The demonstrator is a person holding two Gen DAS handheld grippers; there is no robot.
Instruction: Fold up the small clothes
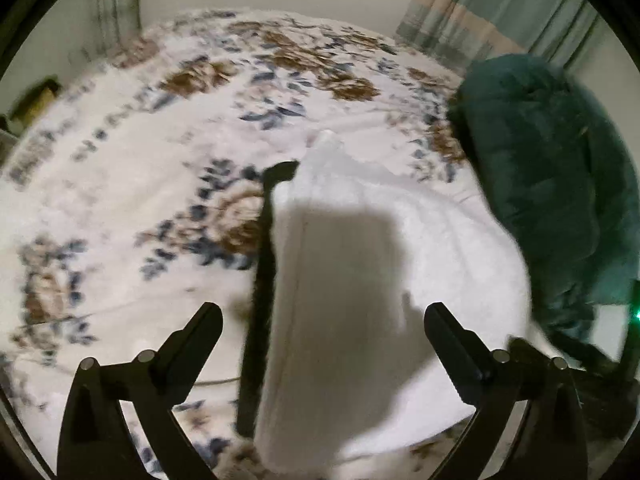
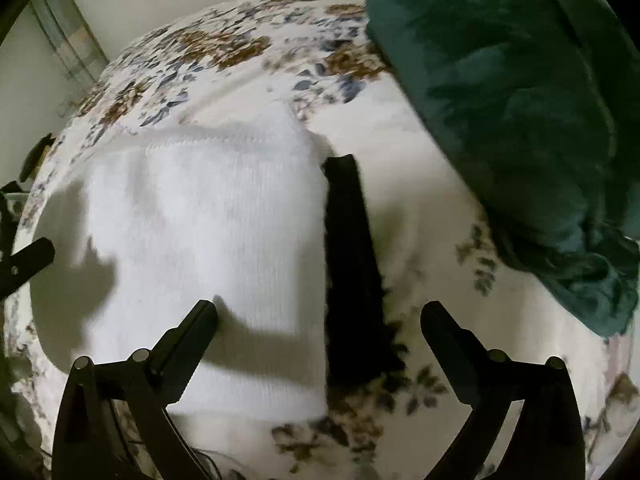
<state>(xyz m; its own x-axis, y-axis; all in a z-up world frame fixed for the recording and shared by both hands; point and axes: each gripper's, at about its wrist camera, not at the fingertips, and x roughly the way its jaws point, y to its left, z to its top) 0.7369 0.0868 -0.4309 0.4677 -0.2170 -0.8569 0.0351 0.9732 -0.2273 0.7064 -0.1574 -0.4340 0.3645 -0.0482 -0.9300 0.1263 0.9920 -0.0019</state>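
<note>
White cloth [image 2: 208, 248] lies flat on bed [image 1: 120, 200], black strip [image 2: 352, 280] along its edge, long axis pointing away. Both grippers, left [image 1: 324, 320] and right [image 2: 320, 316], spread, empty, hovering just above; right nearer strip.

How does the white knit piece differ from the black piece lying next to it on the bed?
The white knit piece is broad and bright with a fine ribbed weave; the black piece is a narrow dark strip whose texture cannot be made out. In the right wrist view the white one lies left of the black one, edges meeting. Both lie flat on the floral bedspread, with neither claw gripping them.
</note>
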